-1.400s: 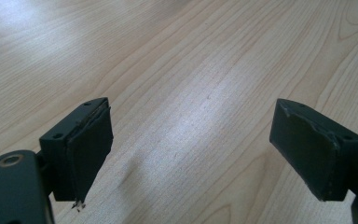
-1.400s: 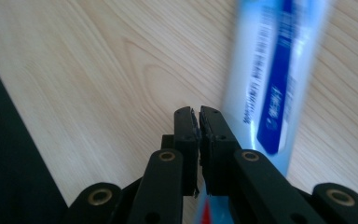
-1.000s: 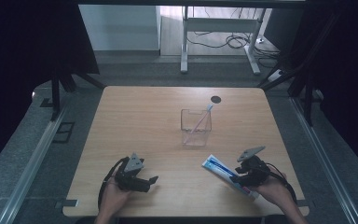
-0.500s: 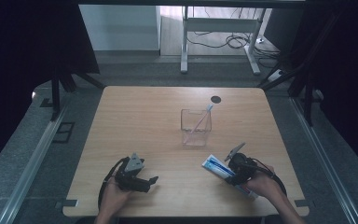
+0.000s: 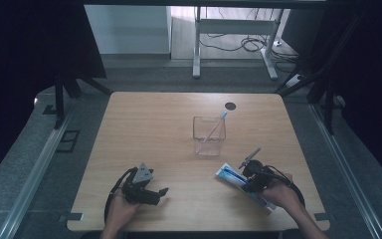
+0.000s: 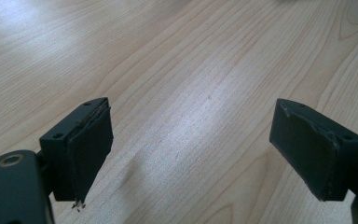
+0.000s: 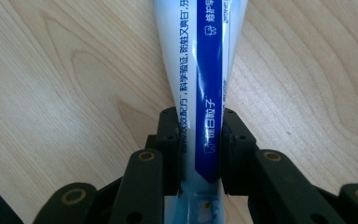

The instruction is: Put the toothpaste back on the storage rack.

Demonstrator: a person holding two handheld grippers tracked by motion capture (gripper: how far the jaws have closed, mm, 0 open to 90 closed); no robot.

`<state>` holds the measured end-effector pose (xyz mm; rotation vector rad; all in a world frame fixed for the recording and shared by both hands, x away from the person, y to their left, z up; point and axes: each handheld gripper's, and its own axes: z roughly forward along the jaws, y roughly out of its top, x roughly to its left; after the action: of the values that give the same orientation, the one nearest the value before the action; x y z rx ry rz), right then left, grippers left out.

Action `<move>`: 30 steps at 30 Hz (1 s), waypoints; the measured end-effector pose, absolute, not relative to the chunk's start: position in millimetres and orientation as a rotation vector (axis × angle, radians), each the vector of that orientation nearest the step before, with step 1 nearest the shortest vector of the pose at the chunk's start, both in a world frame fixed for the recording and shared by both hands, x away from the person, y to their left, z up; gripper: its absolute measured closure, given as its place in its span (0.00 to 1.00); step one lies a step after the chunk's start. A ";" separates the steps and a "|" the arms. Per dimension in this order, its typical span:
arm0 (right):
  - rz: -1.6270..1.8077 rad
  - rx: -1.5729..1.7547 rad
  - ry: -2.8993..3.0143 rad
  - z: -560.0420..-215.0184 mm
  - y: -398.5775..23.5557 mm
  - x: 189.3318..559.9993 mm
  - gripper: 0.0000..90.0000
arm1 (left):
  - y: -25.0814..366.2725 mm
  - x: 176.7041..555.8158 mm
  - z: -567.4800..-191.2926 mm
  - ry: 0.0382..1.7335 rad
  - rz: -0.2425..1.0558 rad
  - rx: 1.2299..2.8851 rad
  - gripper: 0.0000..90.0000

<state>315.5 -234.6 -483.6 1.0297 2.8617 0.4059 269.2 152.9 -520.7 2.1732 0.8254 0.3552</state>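
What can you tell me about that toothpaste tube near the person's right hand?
The toothpaste tube is white with a blue stripe and printed Chinese characters, glossy like soft plastic. It lies flat on the wooden table, at the near right, in front of the clear cup. The right gripper has just been closing its jaws and now pinches the tube's narrower part from both sides.
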 end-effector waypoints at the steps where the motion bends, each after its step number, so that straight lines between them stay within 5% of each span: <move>1: 0.424 1.029 2.854 -481.9 -235.2 315.6 0.81 | 153.0 269.1 -520.7 0.825 0.356 2.174 0.15; 30: 0.796 0.971 2.688 -411.5 -233.4 322.0 0.81 | 153.7 269.4 -520.6 0.819 0.361 2.171 0.15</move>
<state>322.0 -233.4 -411.5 0.9710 2.6880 0.7957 269.4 153.7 -520.6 2.1711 0.8194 0.3608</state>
